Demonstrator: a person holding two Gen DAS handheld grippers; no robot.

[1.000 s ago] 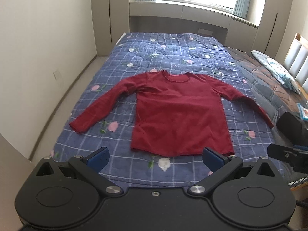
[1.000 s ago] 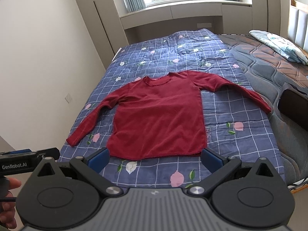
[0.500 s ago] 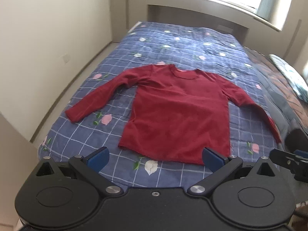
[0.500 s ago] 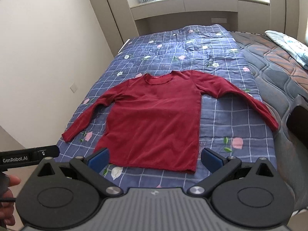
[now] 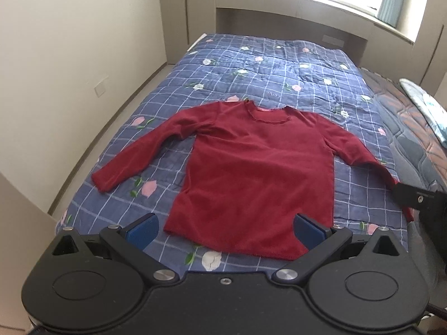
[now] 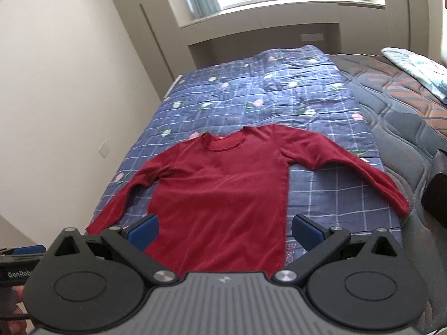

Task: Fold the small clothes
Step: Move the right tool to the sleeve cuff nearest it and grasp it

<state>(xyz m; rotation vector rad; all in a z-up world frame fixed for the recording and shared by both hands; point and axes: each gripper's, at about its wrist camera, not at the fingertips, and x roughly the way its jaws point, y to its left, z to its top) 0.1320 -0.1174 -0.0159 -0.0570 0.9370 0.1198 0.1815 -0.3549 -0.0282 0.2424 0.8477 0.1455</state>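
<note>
A red long-sleeved shirt (image 5: 259, 178) is lying flat on the quilted bed (image 5: 279, 78); the left gripper (image 5: 225, 230) and the right gripper (image 6: 225, 230) are hovering spread wide.

Quilt (image 5: 273, 64) beyond shirt (image 5: 259, 173) lies bare; wall (image 5: 69, 55) flanks it.

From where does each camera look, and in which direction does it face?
Left wrist: sits behind the left tongs, faces along the bed toward the window, over the red shirt; the right tongs' tip shows at right.
Right wrist: sits behind the right tongs, faces the same way; the left tongs and a hand show lower left.
Shared: shirt, blue quilt, window.
</note>
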